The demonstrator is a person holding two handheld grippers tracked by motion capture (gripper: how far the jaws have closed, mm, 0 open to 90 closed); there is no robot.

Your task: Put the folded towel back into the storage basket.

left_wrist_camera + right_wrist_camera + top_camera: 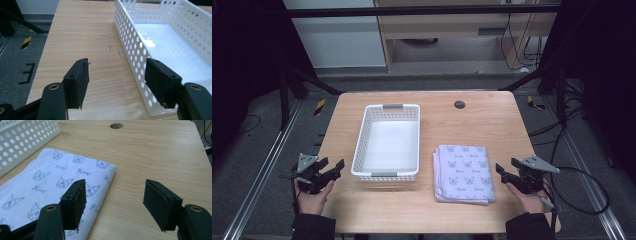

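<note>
Both grippers, left gripper [328, 169] and right gripper [507, 170], had jaws spread and empty, flanking the basket [388, 176] and folded towel [463, 172].

We count one bench [472, 125]. On it we see one white basket [362, 145] at about 11 o'clock and one folded towel [463, 172] at about 4 o'clock. We count one small round cap [459, 104] at 1 o'clock. We count two hand-held grippers, the left hand-held gripper [334, 167] at 8 o'clock and the right hand-held gripper [506, 167] at 4 o'clock.

A folded lilac towel [464, 172] with cat-face print lies flat just right of the white basket [388, 141].
</note>
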